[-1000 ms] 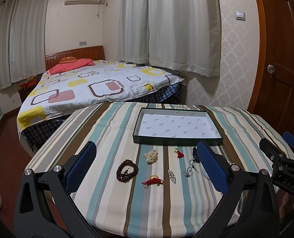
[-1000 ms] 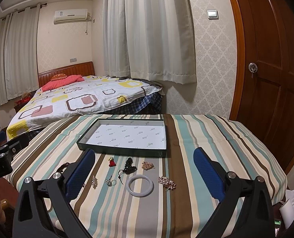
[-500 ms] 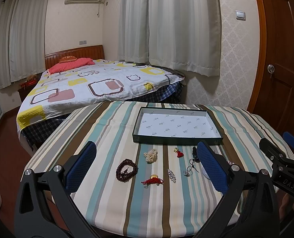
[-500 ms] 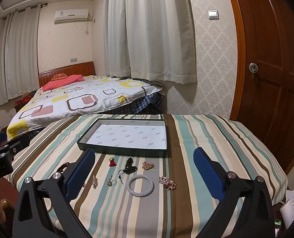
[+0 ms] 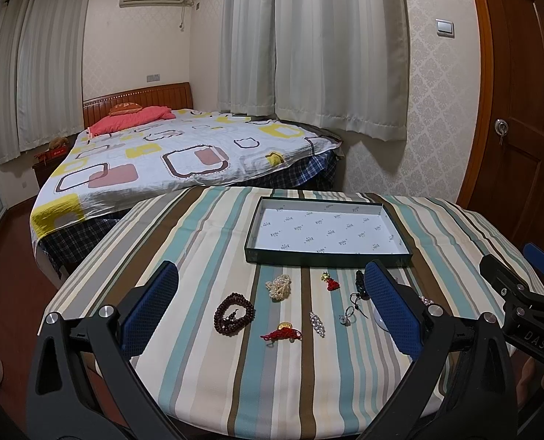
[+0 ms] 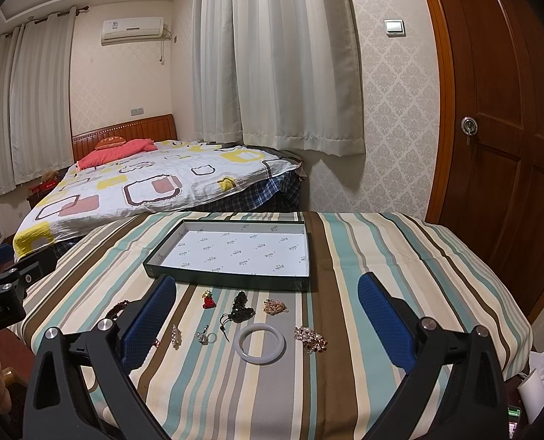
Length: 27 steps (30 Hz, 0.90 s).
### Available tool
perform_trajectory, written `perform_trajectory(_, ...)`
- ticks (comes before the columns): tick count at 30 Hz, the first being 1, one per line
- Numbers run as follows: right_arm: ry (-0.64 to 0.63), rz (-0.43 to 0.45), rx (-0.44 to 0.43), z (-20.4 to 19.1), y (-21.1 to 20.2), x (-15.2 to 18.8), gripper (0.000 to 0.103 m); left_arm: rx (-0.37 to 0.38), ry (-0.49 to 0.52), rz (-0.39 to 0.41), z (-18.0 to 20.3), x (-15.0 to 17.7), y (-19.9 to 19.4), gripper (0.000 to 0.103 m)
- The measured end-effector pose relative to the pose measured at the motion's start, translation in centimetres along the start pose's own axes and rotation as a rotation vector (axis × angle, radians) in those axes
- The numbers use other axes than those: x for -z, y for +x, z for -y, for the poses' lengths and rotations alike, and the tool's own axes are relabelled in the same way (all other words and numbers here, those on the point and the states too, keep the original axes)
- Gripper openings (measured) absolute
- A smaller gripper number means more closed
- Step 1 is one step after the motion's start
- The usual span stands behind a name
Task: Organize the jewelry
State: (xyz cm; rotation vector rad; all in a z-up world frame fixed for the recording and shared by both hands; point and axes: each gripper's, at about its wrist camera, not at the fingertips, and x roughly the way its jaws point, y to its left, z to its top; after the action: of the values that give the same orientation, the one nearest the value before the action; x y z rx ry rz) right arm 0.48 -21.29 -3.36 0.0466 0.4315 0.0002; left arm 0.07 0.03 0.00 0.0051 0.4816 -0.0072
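A shallow dark green tray (image 5: 327,257) (image 6: 231,280) with white lining stands empty on the striped table. Near its front lie several pieces: a dark bead bracelet (image 5: 234,313), a pearl cluster (image 5: 279,286), a red knot charm (image 5: 282,333), a small red pendant (image 5: 331,283) (image 6: 208,299), a crystal brooch (image 5: 316,323), a white bangle (image 6: 259,343), a black cord piece (image 6: 239,310) and two gold brooches (image 6: 274,307) (image 6: 310,337). My left gripper (image 5: 270,315) is open and empty above the pieces. My right gripper (image 6: 264,324) is open and empty above the bangle.
The table (image 5: 198,242) has a striped cloth and a near edge just below the grippers. A bed (image 5: 169,157) stands beyond it, curtains behind, and a wooden door (image 6: 510,146) at the right. White tissue (image 6: 539,370) lies low at the right.
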Motion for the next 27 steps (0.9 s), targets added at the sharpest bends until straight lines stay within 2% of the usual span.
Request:
perform_trajectory(19,0.0,0.001,0.0,0.3,0.1,0.2,0.097,0.003,-0.002,-0.01,0.6,1.1,0.6,0.099)
perform_trajectory(27,0.005,-0.01,-0.002,-0.1,1.3,0.6,0.097,0.022,-0.005,-0.031,0.1,3.0,2.6,0.099)
